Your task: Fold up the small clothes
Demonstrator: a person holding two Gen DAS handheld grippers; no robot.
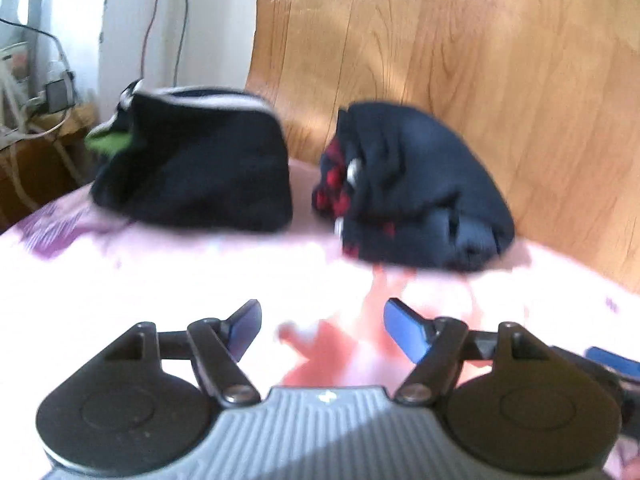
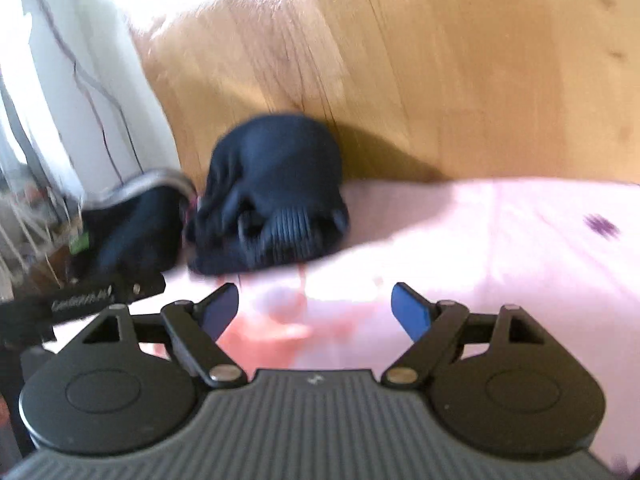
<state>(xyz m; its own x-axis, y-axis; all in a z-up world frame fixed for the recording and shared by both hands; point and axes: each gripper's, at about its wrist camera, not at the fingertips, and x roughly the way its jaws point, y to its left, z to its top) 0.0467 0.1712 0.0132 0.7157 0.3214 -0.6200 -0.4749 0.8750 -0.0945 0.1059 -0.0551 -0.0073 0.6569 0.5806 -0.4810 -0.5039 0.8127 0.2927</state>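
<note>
Both grippers, left (image 1: 322, 330) and right (image 2: 314, 312), gape empty over pink sheet (image 2: 500, 240). Two dark folded garments (image 1: 192, 164) (image 1: 420, 188) lie ahead, side by side.

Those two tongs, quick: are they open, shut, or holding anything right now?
Left tongs: open, nothing between the blue fingers.
Right tongs: open, holding nothing.

Both wrist views low and close over pink bed sheet (image 1: 200, 280), aimed forward and downward past own jaws toward wooden headboard (image 1: 440, 60). Shared ahead of jaws: navy garment pile (image 1: 420, 188) (image 2: 276, 196) and black garment (image 1: 200, 164) (image 2: 136, 224). Right view further right; left gripper (image 2: 80, 300) at its left edge.
</note>
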